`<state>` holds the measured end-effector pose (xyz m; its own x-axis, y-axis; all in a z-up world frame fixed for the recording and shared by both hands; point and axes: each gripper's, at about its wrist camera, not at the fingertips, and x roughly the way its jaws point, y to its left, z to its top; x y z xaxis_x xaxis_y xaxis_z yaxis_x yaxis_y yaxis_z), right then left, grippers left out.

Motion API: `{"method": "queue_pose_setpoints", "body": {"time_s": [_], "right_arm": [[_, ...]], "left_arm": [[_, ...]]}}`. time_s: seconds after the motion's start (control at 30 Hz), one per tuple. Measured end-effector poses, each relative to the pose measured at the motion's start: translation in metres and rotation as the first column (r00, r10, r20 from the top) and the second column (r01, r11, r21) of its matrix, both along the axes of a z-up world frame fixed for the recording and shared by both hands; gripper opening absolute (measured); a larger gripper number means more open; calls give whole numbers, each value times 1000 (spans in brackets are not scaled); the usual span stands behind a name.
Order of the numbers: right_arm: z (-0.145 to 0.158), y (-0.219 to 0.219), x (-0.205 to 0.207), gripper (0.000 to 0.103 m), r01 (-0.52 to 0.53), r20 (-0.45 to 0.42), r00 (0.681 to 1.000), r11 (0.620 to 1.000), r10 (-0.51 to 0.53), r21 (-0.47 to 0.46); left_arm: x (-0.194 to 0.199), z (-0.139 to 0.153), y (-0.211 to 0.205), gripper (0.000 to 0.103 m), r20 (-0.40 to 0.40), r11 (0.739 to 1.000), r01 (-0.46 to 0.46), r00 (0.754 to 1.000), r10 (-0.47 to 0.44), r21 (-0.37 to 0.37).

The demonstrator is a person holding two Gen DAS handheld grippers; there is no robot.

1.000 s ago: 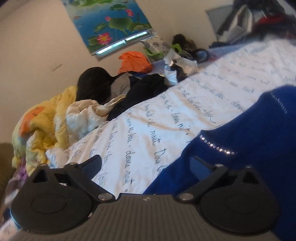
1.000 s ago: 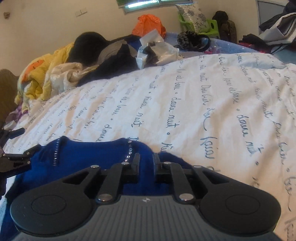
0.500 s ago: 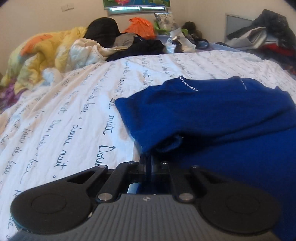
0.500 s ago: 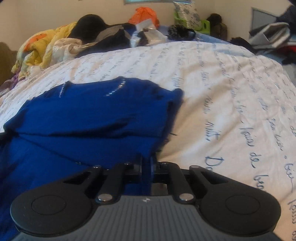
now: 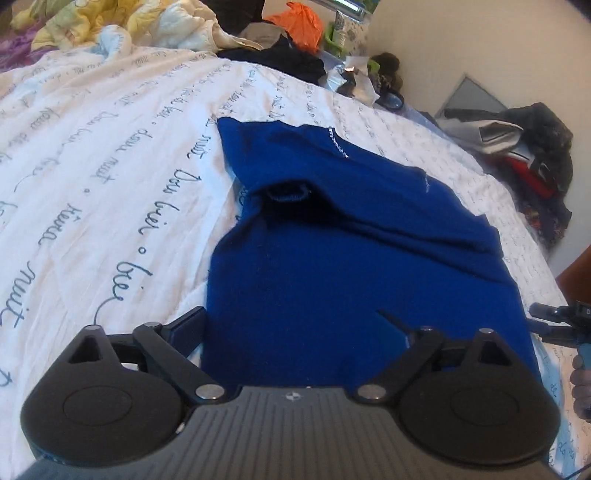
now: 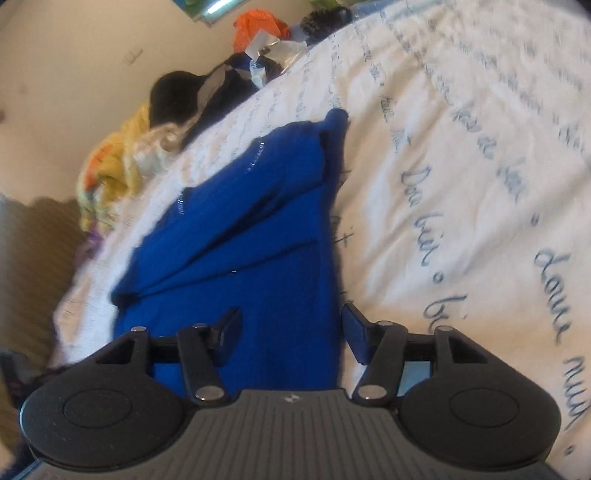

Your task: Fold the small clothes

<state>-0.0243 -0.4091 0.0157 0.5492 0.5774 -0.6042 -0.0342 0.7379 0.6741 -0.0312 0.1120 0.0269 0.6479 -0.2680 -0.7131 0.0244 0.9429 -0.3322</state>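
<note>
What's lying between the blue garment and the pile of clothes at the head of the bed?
Only bare printed bedsheet separates the blue garment from the pile of clothes, seen in the left wrist view.

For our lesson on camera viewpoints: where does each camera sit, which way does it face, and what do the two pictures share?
Left wrist: on the left tongs, looking down along open fingers across the blue top on the bedsheet; the right tongs and a hand show at the edge.
Right wrist: on the right tongs, open, facing the top's other side.
Shared: top, sheet, orange bag, clothes pile.
</note>
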Motion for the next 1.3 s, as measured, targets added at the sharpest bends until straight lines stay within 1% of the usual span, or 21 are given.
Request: {"method": "queue_pose_setpoints", "body": {"time_s": [0.03, 0.07, 0.13, 0.2, 0.3, 0.4, 0.47, 0.5, 0.53, 0.6, 0.63, 0.67, 0.73, 0.9, 0.97, 1.0, 1.07, 1.1, 1.13, 1.2, 1.3], "right_arm": [[-1, -1, 2, 54, 2, -5, 1000, 1000, -2, 14], [-2, -1, 6, 33, 5, -20, 1000, 1000, -4, 16], [-6, 3, 12, 4, -16, -51, 999, 999, 15, -28], [-3, 3, 9, 3, -15, -27, 1000, 999, 13, -48], [10, -12, -5, 3, 50, 47, 998, 999, -49, -17], [-4, -26, -11, 2, 105, -7, 994, 992, -106, -63], [-9, -31, -21, 7, 109, -46, 993, 993, -107, 36], [-7, -30, -26, 8, 97, -61, 994, 993, -93, 60], [-7, -28, -34, 9, 83, -65, 995, 992, -77, 91], [-10, -23, -53, 23, 47, -77, 996, 984, -34, 169], [-12, -17, -62, 36, 34, -85, 996, 978, -17, 208], [-17, -15, -72, 42, 32, -99, 995, 970, -8, 242], [-28, -4, -82, 37, 16, -146, 989, 957, 28, 291], [-29, 10, -94, 38, -4, -161, 985, 945, 60, 327], [-32, 12, -103, 38, -4, -161, 985, 937, 64, 349], [-32, 12, -105, 37, 5, -155, 987, 939, 52, 345], [-33, 15, -107, 24, 22, -158, 987, 949, 30, 315], [-34, 19, -106, 3, 14, -162, 986, 964, 30, 266], [-33, 21, -106, 4, 6, -143, 989, 970, 29, 243], [-23, 20, -108, 3, 10, -109, 994, 973, 16, 231], [-2, -2, -122, 3, 50, -29, 999, 973, -45, 227]], "left_arm": [[4, 1, -1, 79, -4, 1000, -9, 1000, 9, 14], [8, 2, -2, 73, -8, 999, -16, 1000, 16, 31], [16, 4, -5, 33, -8, 995, -29, 1000, 30, 93], [24, 5, -3, 5, -33, 990, -43, 998, 48, 135], [21, 13, 5, 4, -28, 988, -54, 998, 59, 146], [10, 9, 8, 6, -32, 988, -13, 999, 18, 155], [-1, 7, 16, 12, -47, 995, -6, 999, 11, 103], [-6, 8, 22, 29, -64, 998, -10, 998, 14, 57], [-15, 9, 31, 58, -83, 1000, -15, 996, 13, -23], [-35, 6, 48, 94, -111, 981, -43, 994, 22, -189], [-46, 3, 55, 94, -124, 966, -64, 992, 33, -252], [-55, 1, 58, 93, -120, 955, -68, 992, 35, -287], [-69, -2, 60, 87, -113, 948, -66, 993, 32, -312], [-81, -4, 62, 85, -159, 921, -74, 987, 14, -383], [-86, -6, 62, 80, -163, 914, -72, 987, 7, -400], [-90, -6, 62, 69, -154, 921, -74, 988, 15, -382], [-87, -8, 62, 37, -158, 937, -98, 986, 46, -335], [-83, -11, 63, 0, -185, 945, -122, 981, 67, -302], [-80, -13, 64, 7, -192, 946, -133, 978, 78, -295], [-79, -4, 65, 6, -183, 960, -139, 978, 96, -243], [-88, 14, 63, 6, -104, 979, -91, 992, 73, -183]]}}
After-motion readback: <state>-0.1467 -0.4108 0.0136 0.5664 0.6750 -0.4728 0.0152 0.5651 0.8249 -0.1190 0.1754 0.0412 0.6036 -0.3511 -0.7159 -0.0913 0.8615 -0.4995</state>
